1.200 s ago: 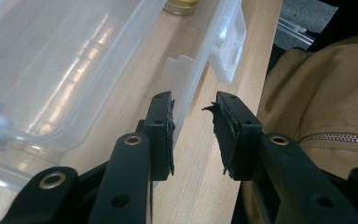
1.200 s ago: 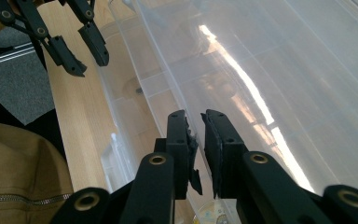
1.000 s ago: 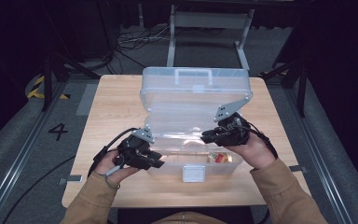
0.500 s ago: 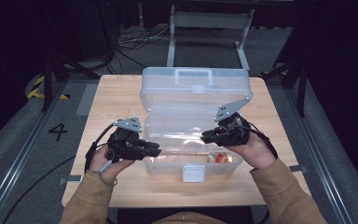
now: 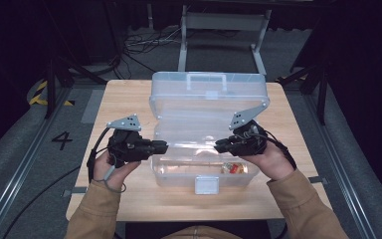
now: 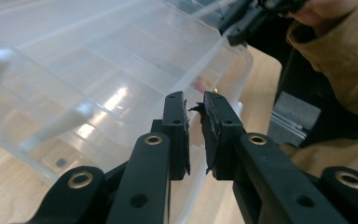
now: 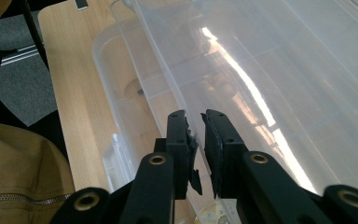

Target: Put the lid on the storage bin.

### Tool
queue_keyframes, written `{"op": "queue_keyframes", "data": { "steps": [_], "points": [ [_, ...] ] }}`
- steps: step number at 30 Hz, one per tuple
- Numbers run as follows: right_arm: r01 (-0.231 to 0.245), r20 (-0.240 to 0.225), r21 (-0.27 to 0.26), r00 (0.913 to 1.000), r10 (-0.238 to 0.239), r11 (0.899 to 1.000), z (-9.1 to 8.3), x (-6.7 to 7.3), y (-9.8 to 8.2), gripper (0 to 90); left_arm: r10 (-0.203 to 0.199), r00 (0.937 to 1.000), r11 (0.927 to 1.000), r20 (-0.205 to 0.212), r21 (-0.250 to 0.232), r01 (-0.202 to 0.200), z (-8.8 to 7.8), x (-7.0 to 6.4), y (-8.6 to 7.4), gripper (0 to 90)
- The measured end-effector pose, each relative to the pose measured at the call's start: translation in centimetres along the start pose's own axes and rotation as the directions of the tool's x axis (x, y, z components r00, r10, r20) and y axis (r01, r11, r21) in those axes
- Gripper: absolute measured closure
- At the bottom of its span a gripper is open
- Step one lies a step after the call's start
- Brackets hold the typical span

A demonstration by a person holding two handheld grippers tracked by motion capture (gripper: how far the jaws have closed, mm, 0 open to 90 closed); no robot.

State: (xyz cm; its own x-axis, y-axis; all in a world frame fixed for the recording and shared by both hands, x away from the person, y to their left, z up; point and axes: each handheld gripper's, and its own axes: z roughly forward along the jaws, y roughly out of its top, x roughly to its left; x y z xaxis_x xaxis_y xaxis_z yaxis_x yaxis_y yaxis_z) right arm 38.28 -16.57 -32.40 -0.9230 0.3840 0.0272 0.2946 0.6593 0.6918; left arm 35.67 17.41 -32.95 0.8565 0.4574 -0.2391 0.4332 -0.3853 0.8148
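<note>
High view: A clear plastic storage box (image 5: 204, 169) is seen at the middle of the wooden table (image 5: 129, 99), its lid (image 5: 209, 99) raised and leaning back. The left gripper (image 5: 160, 147) is held at the left end of the lid's front edge, and the right gripper (image 5: 220, 146) at the same edge toward the right. A small orange item (image 5: 235, 168) is seen inside the box, near its right end.

Left gripper view: The jaws have just been closing and are seen with a narrow gap between the pads (image 6: 182, 126). The edge of the lid (image 6: 121, 70) runs just beyond the tips; whether it is pinched cannot be told.

Right gripper view: The jaws are set nearly together, and the rim of the lid (image 7: 242, 70) passes into the narrow gap between the pads (image 7: 209, 140). A firm grip cannot be confirmed.
</note>
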Motion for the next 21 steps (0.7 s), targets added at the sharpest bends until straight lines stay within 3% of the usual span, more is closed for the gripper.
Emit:
{"op": "queue_keyframes", "data": {
  "steps": [5, 11, 15, 21],
  "points": [
    [-0.005, -0.001, -0.008, 1.0000, 0.005, 1.000, 0.0, 0.0, -0.1, 80.5, -0.055, 0.9984, 0.9955, -0.012, -0.078, 0.054, -0.7, 0.2, 0.1, 80.9],
    [-0.006, -0.003, -0.012, 1.0000, 0.006, 1.000, 0.0, 0.0, -0.2, 80.4, -0.110, 0.9913, 0.9892, -0.071, -0.104, 0.103, -0.9, 0.7, 0.2, 81.3],
    [-0.010, -0.003, -0.018, 0.9999, 0.010, 1.000, 0.0, 0.1, -0.3, 80.3, -0.124, 0.9846, 0.9876, -0.124, -0.113, 0.110, -0.8, 0.9, 0.4, 81.3],
    [-0.011, -0.002, -0.028, 0.9999, 0.011, 1.000, 0.0, 0.1, -0.5, 80.2, -0.126, 0.9778, 0.9877, -0.168, -0.113, 0.108, -0.3, 1.2, 0.7, 81.9]
  ]
}}
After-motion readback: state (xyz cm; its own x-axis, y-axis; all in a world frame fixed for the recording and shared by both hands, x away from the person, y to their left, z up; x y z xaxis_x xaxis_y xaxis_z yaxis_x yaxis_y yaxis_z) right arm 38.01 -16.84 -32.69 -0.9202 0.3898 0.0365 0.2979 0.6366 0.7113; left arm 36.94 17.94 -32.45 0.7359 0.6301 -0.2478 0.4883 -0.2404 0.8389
